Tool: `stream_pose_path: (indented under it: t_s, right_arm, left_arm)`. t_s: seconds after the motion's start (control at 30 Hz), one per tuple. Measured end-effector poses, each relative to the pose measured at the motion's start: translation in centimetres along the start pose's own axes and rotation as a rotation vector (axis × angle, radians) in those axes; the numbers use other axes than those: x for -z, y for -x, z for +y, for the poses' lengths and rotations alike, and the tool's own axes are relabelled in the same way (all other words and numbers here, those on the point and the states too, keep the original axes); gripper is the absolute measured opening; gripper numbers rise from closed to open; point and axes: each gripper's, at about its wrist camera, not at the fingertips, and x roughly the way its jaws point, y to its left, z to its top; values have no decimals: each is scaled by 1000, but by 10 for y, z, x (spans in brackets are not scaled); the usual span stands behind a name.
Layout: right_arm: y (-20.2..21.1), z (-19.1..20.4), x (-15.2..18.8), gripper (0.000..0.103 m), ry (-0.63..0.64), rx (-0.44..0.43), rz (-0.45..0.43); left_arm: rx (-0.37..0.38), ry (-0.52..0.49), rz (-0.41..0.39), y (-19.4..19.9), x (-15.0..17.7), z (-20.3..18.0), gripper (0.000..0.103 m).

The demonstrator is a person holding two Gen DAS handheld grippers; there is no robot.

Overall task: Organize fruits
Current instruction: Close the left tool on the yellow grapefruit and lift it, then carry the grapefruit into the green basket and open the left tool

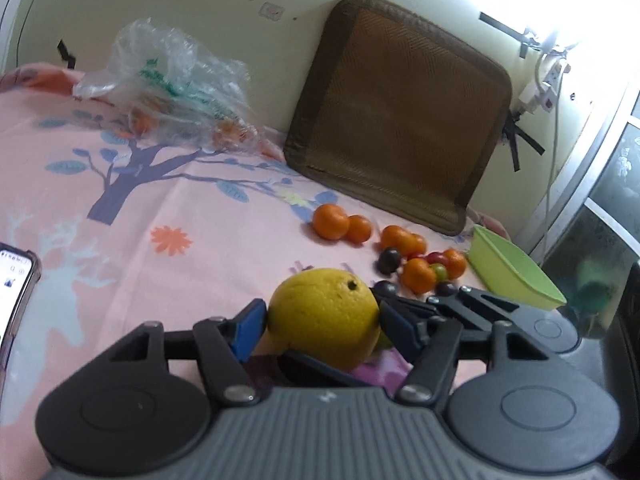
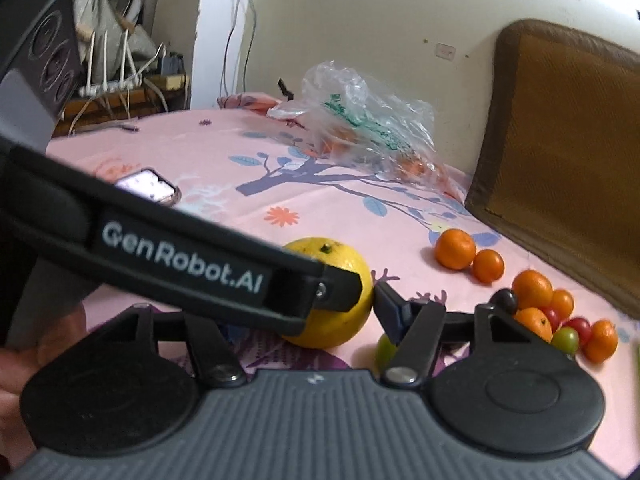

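Observation:
A large yellow citrus fruit (image 1: 324,316) (image 2: 336,330) rests on the pink bedsheet. My left gripper (image 1: 320,328) is shut on it, a blue pad (image 1: 250,328) against each side. In the right wrist view the left gripper's arm (image 2: 180,256) crosses in front and hides my right gripper's left finger. My right gripper (image 2: 316,312) stands open, with its right finger (image 2: 394,312) at the fruit's right edge. Two tangerines (image 1: 338,222) (image 2: 466,256) and a cluster of small tangerines, dark grapes and cherry tomatoes (image 1: 420,268) (image 2: 552,316) lie to the right.
A light green tray (image 1: 516,276) sits at the far right by the window frame. A brown cushion (image 1: 400,112) leans on the wall. A clear plastic bag (image 1: 172,88) holding more oranges lies at the back. A phone (image 1: 16,280) lies at the left. One green grape (image 2: 385,350) sits under my right finger.

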Motion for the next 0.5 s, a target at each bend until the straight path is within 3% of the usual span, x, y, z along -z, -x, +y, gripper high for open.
stream_pose_path:
  t_s: [0.23,0.5]
  right_arm:
    - [53,-31,15,66,-51,156,-136]
    - [120,-139,54,66,-197,446,-196]
  left_arm:
    - [85,-156,15,-30,-20,-85,64]
    - [247,-334,66,-131,-32,-229,65]
